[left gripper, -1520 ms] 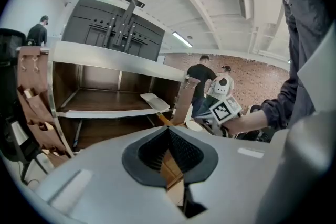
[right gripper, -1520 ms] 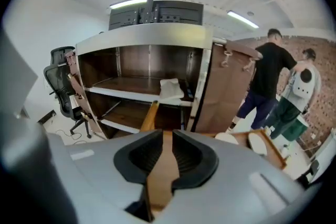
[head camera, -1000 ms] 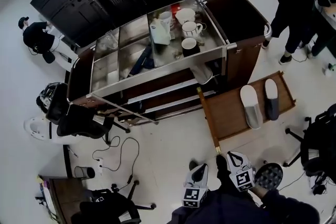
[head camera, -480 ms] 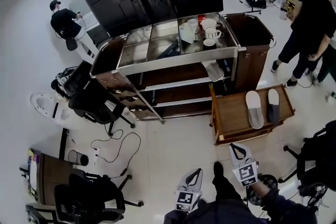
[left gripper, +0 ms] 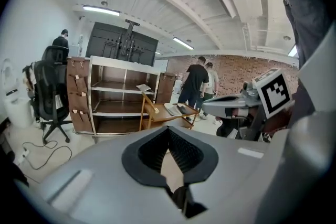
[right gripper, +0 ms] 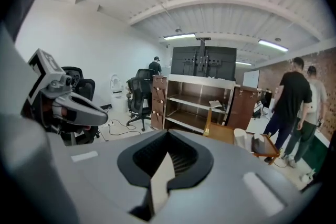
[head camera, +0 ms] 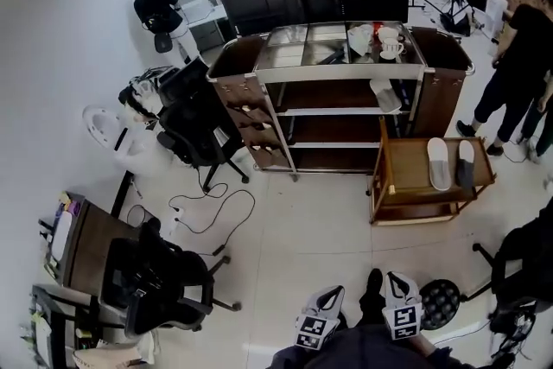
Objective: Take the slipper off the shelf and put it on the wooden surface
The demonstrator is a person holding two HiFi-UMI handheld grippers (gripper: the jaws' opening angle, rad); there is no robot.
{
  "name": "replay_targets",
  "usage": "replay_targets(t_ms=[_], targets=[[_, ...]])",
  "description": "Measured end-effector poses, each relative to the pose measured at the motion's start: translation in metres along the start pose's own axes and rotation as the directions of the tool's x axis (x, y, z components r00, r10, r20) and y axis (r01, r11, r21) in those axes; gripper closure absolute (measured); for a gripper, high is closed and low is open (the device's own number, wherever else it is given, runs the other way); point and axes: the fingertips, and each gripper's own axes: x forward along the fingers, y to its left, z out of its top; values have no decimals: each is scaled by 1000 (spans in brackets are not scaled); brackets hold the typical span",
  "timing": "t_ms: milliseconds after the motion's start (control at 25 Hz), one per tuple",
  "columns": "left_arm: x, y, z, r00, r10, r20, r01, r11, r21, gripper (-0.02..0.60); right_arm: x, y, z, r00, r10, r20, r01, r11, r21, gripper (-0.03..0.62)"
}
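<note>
A white slipper [head camera: 386, 96] lies on the upper shelf of the brown cart [head camera: 449, 91], also seen in the left gripper view [left gripper: 143, 87] and the right gripper view [right gripper: 215, 104]. To the cart's right stands the low wooden surface [head camera: 406, 177] with a white slipper [head camera: 439, 163] and a dark grey slipper [head camera: 467, 164] side by side on it. My left gripper [head camera: 335, 294] and right gripper [head camera: 396, 279] hang at the bottom of the head view, far from the cart. Both are shut with nothing in them [left gripper: 169, 131] [right gripper: 168, 136].
Cups and dishes [head camera: 384, 39] sit on the cart's steel top. Black office chairs [head camera: 194, 130] [head camera: 160, 281] and floor cables [head camera: 207, 207] lie to the left. A round stool [head camera: 441, 300] is beside my right gripper. People stand at the right [head camera: 518, 56] and far back [head camera: 157, 9].
The view has backed away from the cart, which now looks smaller and farther off. Both grippers have drawn back with it and stay shut. The two slippers on the wooden surface have not moved.
</note>
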Motion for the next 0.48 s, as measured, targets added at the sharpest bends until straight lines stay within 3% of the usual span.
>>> replay_targets(t_ms=[240,480], targets=[[-19,-2,3,998,28,60,-27,999,-22,565,-17,16,18,1000,0,23,0,1000,-23,594],[-21,-19,-3,998,-38,40,38,999,-1,565,-33,70,8,995,100,1,-100,992,-77,594]])
